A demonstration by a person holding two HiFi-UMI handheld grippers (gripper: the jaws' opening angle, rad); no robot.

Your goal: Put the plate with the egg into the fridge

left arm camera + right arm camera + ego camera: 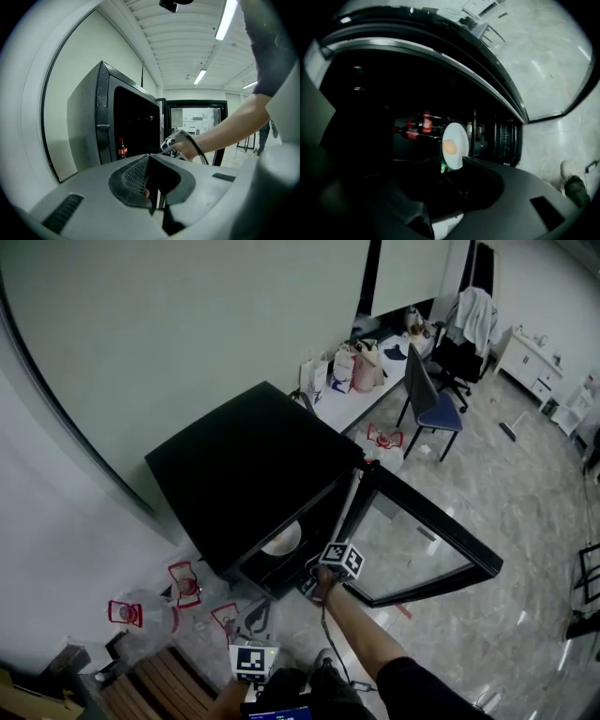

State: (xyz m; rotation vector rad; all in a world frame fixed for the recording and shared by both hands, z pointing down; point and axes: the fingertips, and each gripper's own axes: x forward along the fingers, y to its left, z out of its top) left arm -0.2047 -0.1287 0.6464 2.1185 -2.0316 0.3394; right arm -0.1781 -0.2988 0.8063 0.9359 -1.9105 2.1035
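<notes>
Plate (457, 132), round, glossy white, w/ orange egg (449, 147)

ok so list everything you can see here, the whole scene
fridge: one, black, by the wall, glass door open
plate: one, white, inside the fridge
egg: one, orange, on the plate
bottles: at least two, red labels, inside the fridge
table: one, white, along the wall
bags: several, white and pink, on the table
chair: one, blue, at the table
office chair: one, black, white garment over it, far end
clear-and-red items: several, on the floor left of the fridge, can't tell what
left gripper: grey, jaws together, empty
right gripper: at the fridge opening, jaws apart, empty
arm: bare, reaching to the fridge
</notes>
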